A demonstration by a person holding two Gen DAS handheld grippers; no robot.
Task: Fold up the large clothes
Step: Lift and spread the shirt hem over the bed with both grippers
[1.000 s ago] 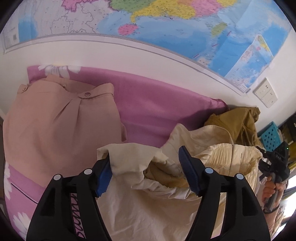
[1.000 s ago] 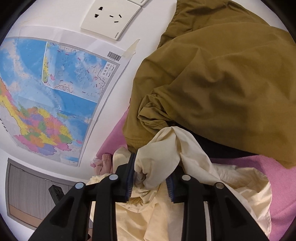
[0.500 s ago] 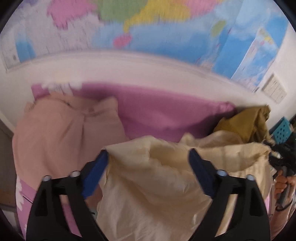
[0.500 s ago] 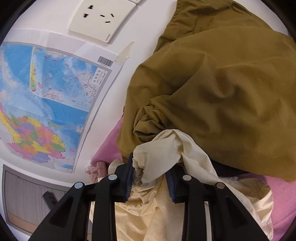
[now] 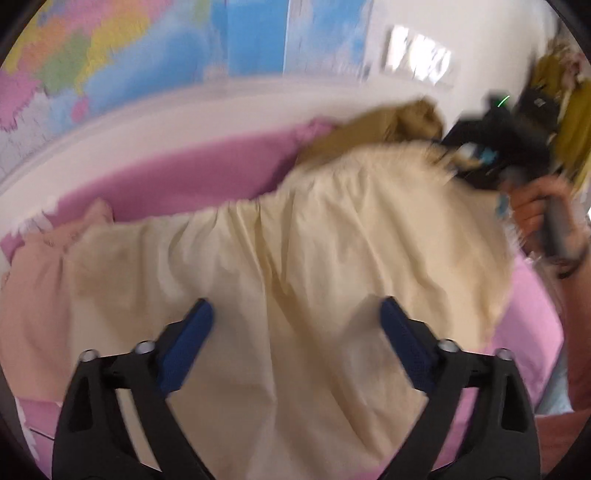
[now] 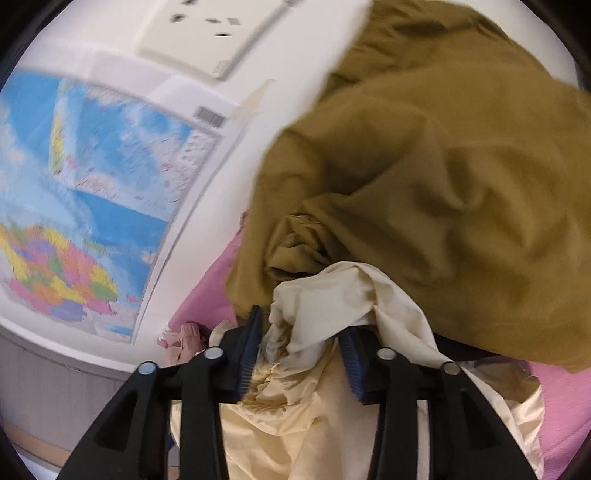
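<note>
My left gripper (image 5: 295,343) has its fingers spread wide, and nothing sits between the blue pads (image 5: 184,350). The cream garment (image 5: 295,251) lies spread out directly ahead of and beneath those fingers, its gathered edge running across the view beyond the fingertips. That view is blurred, so I cannot tell whether the pads touch the cloth under them. Off past the left finger a pale pink garment (image 5: 33,288) lies partly under the cream one, and the pink sheet (image 5: 184,177) shows beyond both, reaching up to the wall with the map (image 5: 129,51).

My right gripper (image 6: 299,350) is pinching a bunched corner of the cream garment (image 6: 325,295); the fold rises between the two blue pads (image 6: 251,343) and the rest of the cloth hangs down between and below the fingers. In the left wrist view I see this gripper (image 5: 495,147) far off past the right finger, at the cream garment's far corner, with the hand (image 5: 535,210) on its handle.

Just ahead of the right fingertips a mustard-brown garment (image 6: 443,184) is heaped, touching the pinched corner. Left of the fingers are the map (image 6: 92,192) and a wall socket (image 6: 210,33) higher up
</note>
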